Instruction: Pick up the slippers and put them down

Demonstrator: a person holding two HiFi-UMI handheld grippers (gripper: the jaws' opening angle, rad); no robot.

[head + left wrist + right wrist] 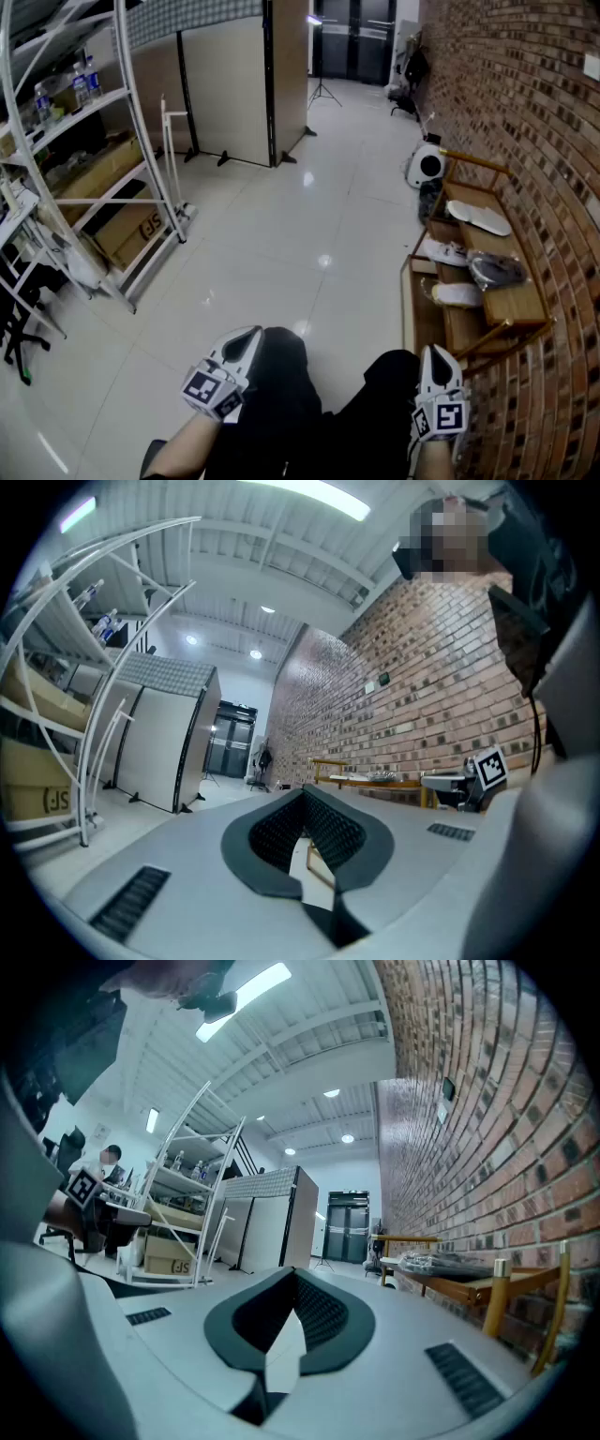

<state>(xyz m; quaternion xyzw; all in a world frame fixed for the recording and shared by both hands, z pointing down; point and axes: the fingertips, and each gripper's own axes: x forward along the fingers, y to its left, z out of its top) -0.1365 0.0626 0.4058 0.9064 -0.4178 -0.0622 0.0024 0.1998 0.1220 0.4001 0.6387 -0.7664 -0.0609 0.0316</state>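
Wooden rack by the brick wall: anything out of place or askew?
Nothing spilled or damaged. The white slippers on the wooden rack lie singly at mixed angles, not paired, and one dark item on top looks wrapped in clear plastic.

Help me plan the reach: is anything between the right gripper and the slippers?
Nothing loose shows between the right gripper and the nearest slippers; only the wooden rack's near end frame stands close by.
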